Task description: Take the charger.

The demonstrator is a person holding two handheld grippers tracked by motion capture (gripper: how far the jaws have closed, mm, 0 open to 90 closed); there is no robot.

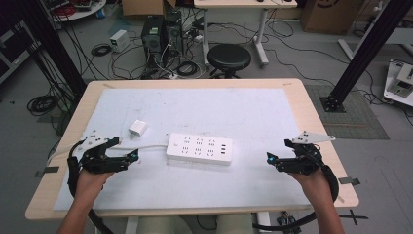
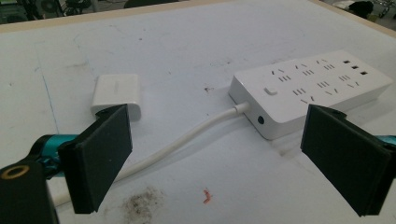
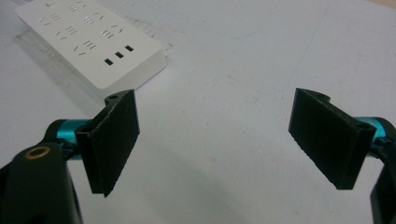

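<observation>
A white power strip (image 1: pixel 199 148) lies in the middle of the white mat, its cord (image 1: pixel 146 147) running left. A small white plug adapter (image 1: pixel 138 128) sits just left of it and a little farther back. My left gripper (image 1: pixel 130 157) rests low at the mat's left, open and empty, pointing at the strip's cord end (image 2: pixel 254 116); the adapter (image 2: pixel 116 93) lies beyond its left jaw. My right gripper (image 1: pixel 271 159) is on the right, also open and empty, aimed left toward the strip's USB end (image 3: pixel 119 55) with a gap of bare mat between.
The white mat (image 1: pixel 253 112) covers most of the wooden table (image 1: pixel 321 141). A smudge of dirt (image 2: pixel 140 203) and a small red mark (image 2: pixel 206 196) lie on the mat near my left gripper. A black stool (image 1: pixel 229 57) and cables stand on the floor beyond the far edge.
</observation>
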